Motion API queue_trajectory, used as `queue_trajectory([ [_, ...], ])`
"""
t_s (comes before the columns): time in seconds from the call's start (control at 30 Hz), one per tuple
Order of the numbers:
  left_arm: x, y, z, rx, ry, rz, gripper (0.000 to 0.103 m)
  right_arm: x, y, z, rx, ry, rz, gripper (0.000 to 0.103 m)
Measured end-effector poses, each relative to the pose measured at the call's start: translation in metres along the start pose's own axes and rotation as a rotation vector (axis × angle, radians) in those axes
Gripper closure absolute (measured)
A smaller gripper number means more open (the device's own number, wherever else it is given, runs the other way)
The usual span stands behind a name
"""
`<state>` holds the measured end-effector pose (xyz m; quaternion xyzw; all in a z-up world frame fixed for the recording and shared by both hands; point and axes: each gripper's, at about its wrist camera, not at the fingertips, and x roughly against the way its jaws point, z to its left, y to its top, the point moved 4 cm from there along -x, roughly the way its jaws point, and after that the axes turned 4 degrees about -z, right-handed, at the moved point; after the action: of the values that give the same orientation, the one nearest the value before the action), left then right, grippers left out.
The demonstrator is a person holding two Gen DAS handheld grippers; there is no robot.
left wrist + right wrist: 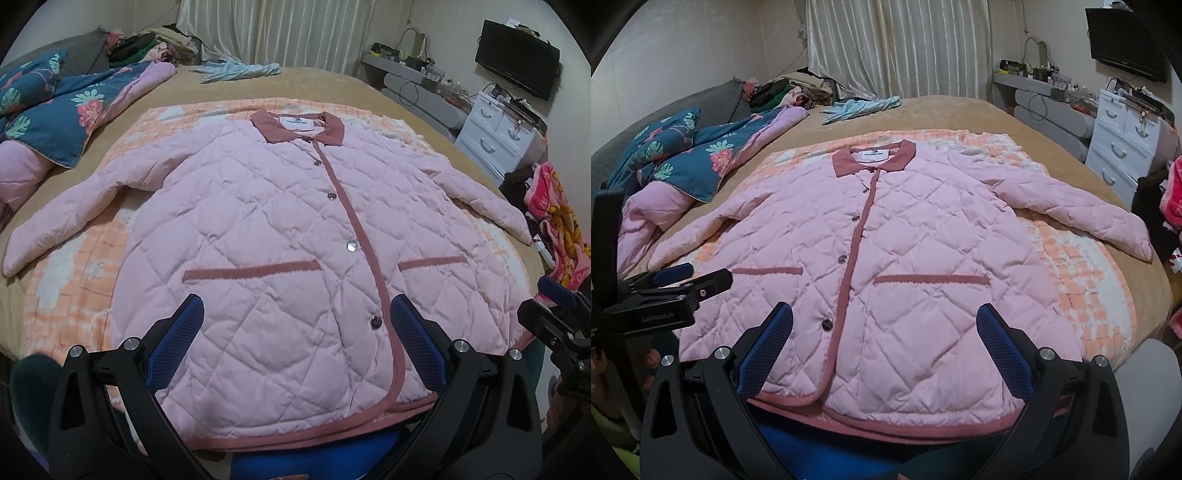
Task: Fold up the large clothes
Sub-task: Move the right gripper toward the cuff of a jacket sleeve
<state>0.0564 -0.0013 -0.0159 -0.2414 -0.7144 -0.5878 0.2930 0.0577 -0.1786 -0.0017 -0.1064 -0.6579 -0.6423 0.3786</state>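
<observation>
Pink quilted jacket lies flat, front up, on an orange-and-white checked blanket spread over the tan bed. Collar points to the far side, hem toward both cameras. Front is buttoned: snaps run down beside the dusty-rose placket, with a trimmed pocket slit on each side. Both sleeves are spread outward, the left sleeve angling to the bed's left side and the right sleeve reaching off the blanket onto the tan cover. Left gripper: jaws wide apart, holding nothing, hovering over the hem with the blue pads framing the bottom snap area. Right gripper: jaws also wide, empty, above the hem on the right-pocket side (whether either touches fabric, can't tell). In each wrist view the other gripper shows at the frame edge, so they sit side by side near the hem. Background: floral blue quilt bunched at the left, light blue garment near the far edge, white drawer unit and wall TV on the right, curtains behind.
</observation>
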Motion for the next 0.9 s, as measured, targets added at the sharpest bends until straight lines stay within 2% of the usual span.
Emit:
queue_trajectory([
  [0.5, -0.021, 0.063, 0.004, 0.033, 0.008, -0.028, 0.008, -0.024, 0.071, -0.011, -0.037, 0.024, -0.019, 0.004],
  [0.9, -0.042, 0.109, 0.001, 0.049, 0.022, -0.029, 0.008, -0.042, 0.124, -0.026, -0.061, 0.006, -0.055, 0.004],
])
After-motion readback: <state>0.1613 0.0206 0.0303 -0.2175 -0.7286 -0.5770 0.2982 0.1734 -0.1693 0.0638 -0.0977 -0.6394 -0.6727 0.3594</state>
